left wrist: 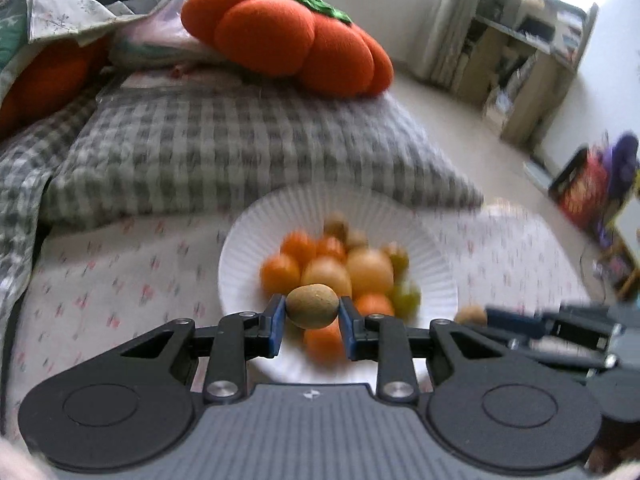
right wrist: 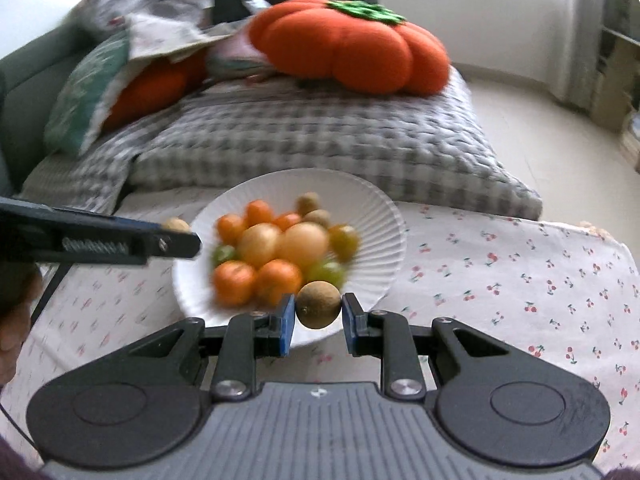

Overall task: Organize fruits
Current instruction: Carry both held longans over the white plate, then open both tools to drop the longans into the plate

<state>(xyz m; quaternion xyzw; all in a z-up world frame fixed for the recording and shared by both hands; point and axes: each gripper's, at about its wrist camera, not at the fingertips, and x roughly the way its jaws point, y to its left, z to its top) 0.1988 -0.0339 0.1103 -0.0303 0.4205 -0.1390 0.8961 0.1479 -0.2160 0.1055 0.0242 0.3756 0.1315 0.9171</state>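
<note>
Left gripper [left wrist: 312,318]: clamped on a brown kiwi [left wrist: 311,306], blue pads pressing its two ends, held above the near edge of the plate [left wrist: 256,236].

Right gripper [right wrist: 318,320]: clamped on a second kiwi [right wrist: 319,305], rounder in this view, carried over the plate's 5 o'clock rim.

Plate: white, fluted, on a cherry-print cloth [right wrist: 500,280]; it holds a heap of oranges [right wrist: 234,282], two pale yellow fruits [right wrist: 304,244], green ones and more kiwis at 12 o'clock.

Backdrop: a checked cushion [left wrist: 224,152] beyond the plate at 12 o'clock, a pumpkin pillow [left wrist: 288,36] on top of it.

Long axis, left kiwi: runs pad to pad, roughly 9 to 3 o'clock, the 3 o'clock end dipping slightly; squeezed end to end.

Long axis, right kiwi: cannot tell; it reads near-round, so the axis may point toward the lens.

Risk, slip: an egg-shaped fruit pinched on its tips has little contact; a jolt or wrist roll could pop it out, likely onto the heap or cloth.

Risk, scatter: a dropped kiwi could knock loose fruit rolling off the shallow plate.

Risk, clash: both grippers work close over one plate; the left one's arm crosses the right view at 9 o'clock, so a sideways swing could bump them.

Risk, bruising: a hard squeeze may dent soft flesh.
</note>
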